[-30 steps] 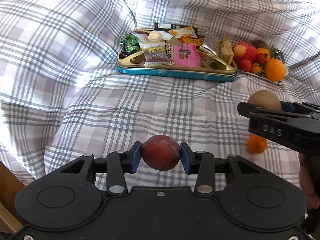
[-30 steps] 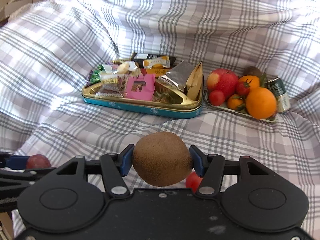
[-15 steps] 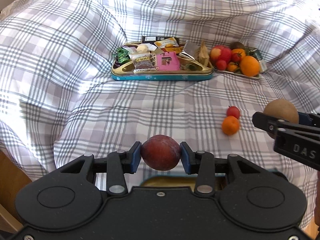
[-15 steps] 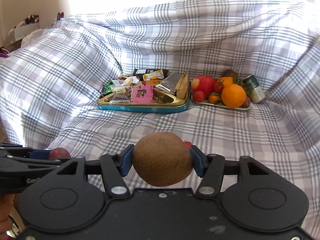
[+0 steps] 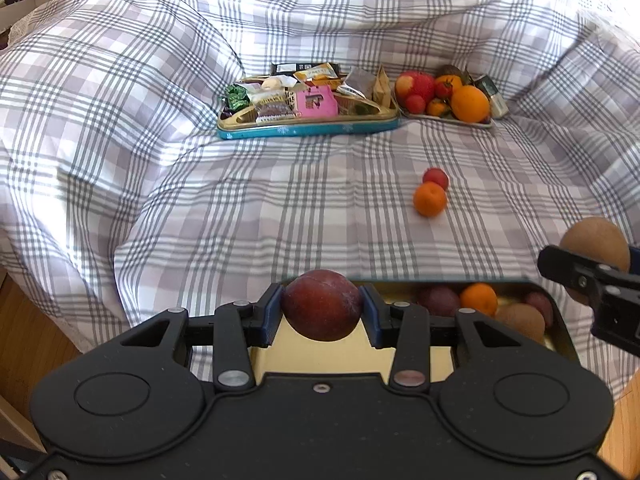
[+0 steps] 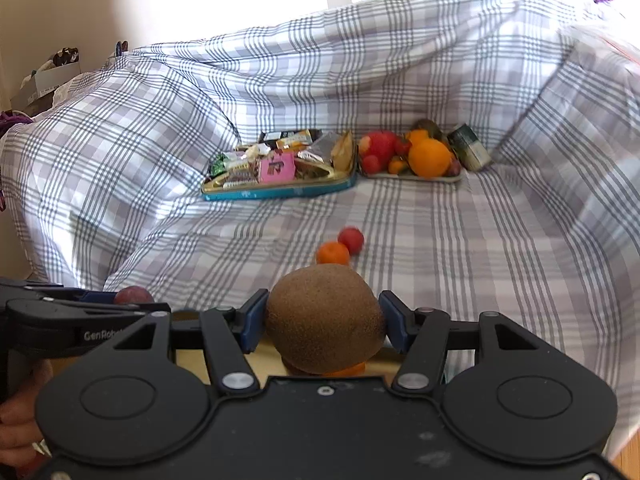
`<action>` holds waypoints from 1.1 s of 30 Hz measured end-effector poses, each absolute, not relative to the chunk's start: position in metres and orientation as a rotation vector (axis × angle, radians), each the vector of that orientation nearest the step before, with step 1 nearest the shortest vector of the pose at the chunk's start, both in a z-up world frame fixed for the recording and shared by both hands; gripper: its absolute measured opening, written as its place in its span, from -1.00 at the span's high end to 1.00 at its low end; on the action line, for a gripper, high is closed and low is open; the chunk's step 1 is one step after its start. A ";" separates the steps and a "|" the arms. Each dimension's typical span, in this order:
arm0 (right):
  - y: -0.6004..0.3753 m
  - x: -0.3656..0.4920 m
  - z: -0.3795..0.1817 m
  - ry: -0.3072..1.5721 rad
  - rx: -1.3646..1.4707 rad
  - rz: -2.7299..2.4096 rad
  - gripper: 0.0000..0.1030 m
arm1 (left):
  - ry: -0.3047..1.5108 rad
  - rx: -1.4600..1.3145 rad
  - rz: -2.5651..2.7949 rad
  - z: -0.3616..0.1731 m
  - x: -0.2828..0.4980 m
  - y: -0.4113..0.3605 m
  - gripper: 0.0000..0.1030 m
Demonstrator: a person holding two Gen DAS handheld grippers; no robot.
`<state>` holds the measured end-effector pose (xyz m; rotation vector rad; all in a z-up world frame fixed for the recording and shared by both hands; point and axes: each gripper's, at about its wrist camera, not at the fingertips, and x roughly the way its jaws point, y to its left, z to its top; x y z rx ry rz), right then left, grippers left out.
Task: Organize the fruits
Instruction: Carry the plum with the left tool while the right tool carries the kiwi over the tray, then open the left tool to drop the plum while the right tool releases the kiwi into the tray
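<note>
The left gripper (image 5: 322, 312) clamps a dark red, round plum (image 5: 322, 305) between its blue pads, low in the centre of the left wrist view. The right gripper (image 6: 323, 322) grips a brown, fuzzy kiwi (image 6: 323, 317) the same way, low in the centre of its own view.

Just under both held fruits, at the bottom of each frame, lies a shallow gold-lined tin with a dark rim (image 5: 560, 334). In its right part sit a small orange (image 5: 478, 299), two dark plums and a brown fruit, so part of the sorting seems done. The held plum and kiwi hang over or just at the near edge of this tin and look about ready to be set down.

In the middle of the grey-and-white checked cloth (image 5: 200, 208), two fruits are left loose: a small orange mandarin (image 5: 429, 199) touching a small red round fruit (image 5: 435, 178) just behind it. At the far centre stands a teal-rimmed tin of wrapped snacks (image 5: 308, 130), and beside it on the right a pale tray of red and orange fruit (image 5: 448, 117). Whether that tray is to be emptied too cannot be told.
</note>
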<state>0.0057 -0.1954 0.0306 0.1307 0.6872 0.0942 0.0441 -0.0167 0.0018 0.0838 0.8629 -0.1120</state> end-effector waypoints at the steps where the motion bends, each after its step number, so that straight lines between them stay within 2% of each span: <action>1: -0.197 0.000 0.030 0.691 0.134 0.093 -0.19 | 0.863 0.086 -0.110 0.001 0.040 -0.017 0.03; 11: -0.206 -0.052 0.026 0.710 0.138 0.109 -0.19 | 0.861 0.095 -0.085 -0.001 0.011 -0.017 0.03; 24: -0.201 -0.057 0.005 0.821 0.123 0.115 -0.19 | 0.916 0.096 -0.084 -0.017 0.015 -0.019 0.03; 33: -0.200 -0.056 0.004 0.832 0.118 0.110 -0.19 | 0.930 0.086 -0.105 -0.018 0.017 -0.021 0.03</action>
